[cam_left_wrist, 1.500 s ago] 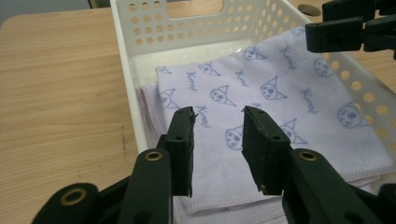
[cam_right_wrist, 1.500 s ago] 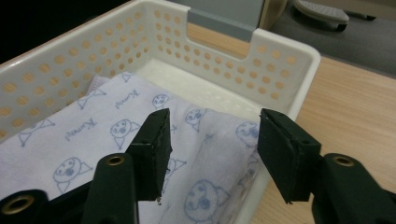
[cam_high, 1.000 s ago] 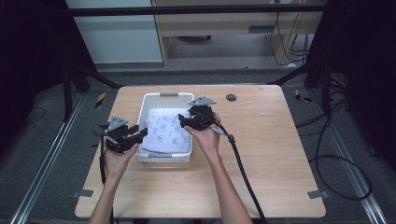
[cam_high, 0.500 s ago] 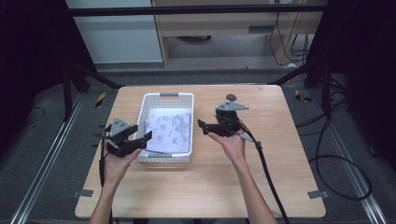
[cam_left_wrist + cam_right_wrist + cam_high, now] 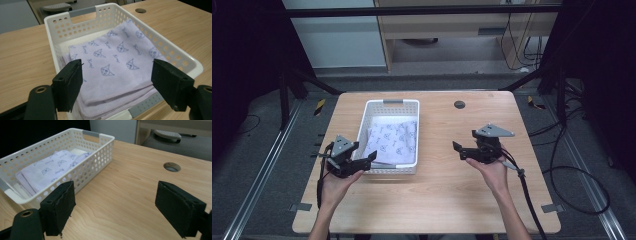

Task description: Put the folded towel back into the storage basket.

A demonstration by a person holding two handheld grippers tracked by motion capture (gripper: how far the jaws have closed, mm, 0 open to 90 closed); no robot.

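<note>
Apparently the folded cloth lies settled in the basket; draw both grippers, left and right, wide-jawed and empty, clear without nudging it.

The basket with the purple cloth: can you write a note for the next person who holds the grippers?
Left gripper: open, empty, at the near left corner of the white basket.
Right gripper: open, empty, over bare table to the right of the basket, apart from it.
Folded lilac cloth with a cartoon print: lies flat inside the basket, toward its near end.
Done: cloth looks folded and put away in the basket; nothing is held.
Left: probably nothing but a check that the cloth sits neatly; otherwise move both grippers away.
</note>
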